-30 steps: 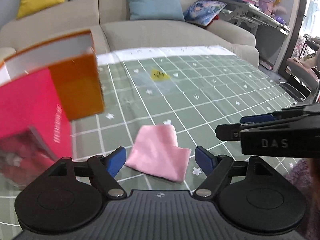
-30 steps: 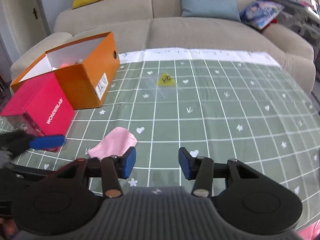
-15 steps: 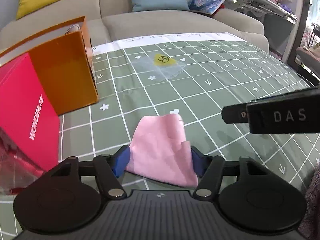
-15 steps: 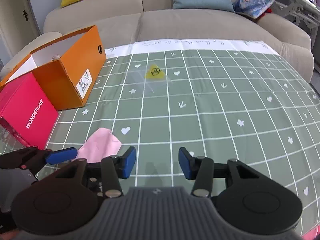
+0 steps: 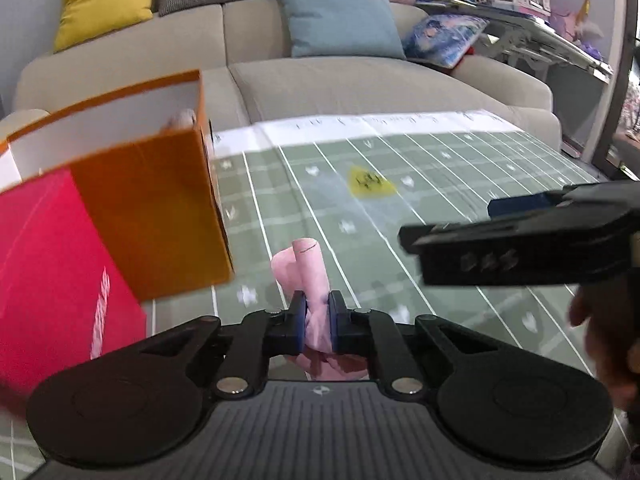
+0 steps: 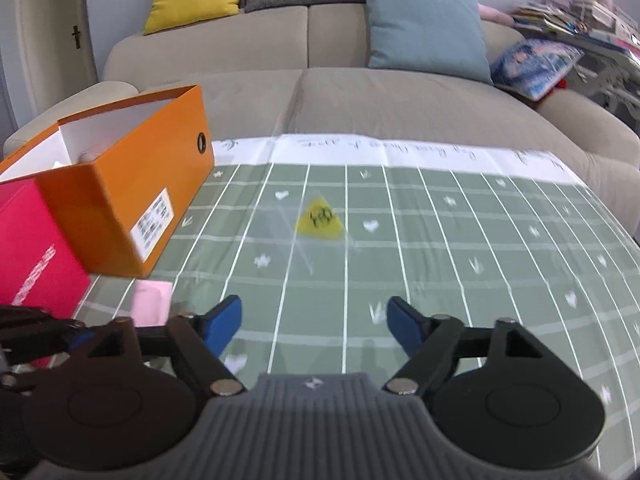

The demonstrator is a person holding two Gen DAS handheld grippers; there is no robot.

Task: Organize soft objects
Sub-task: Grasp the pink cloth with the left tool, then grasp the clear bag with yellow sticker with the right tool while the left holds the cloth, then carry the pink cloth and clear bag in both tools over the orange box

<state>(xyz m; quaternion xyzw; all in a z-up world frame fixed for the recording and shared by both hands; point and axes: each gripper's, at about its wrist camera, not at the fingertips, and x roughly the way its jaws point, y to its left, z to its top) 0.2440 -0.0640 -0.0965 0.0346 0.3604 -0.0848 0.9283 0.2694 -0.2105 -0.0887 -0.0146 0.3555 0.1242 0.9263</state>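
A pink cloth [image 5: 304,268] lies bunched on the green grid mat [image 5: 440,200], just right of the open orange box [image 5: 152,208]. My left gripper [image 5: 318,308] has its jaws closing, and the blue pads squeeze the cloth's near fold between them. The cloth's far end sticks up past the pads. In the right wrist view the pink cloth [image 6: 150,306] shows at the lower left. My right gripper [image 6: 314,320] hovers over the mat with its jaws opening and nothing between them. It also juts in from the right of the left wrist view.
A red box [image 5: 44,272] stands against the orange box [image 6: 120,208] on the left. A clear bag with a yellow triangle label [image 6: 320,218] lies mid-mat. A beige sofa [image 6: 360,100] with cushions runs along the mat's far edge; cluttered shelves stand at the far right.
The left jaws went from wide around the flat pink cloth to pinched on it, bunching it up. The right jaws spread wider. Both grippers moved forward and lower towards the boxes.
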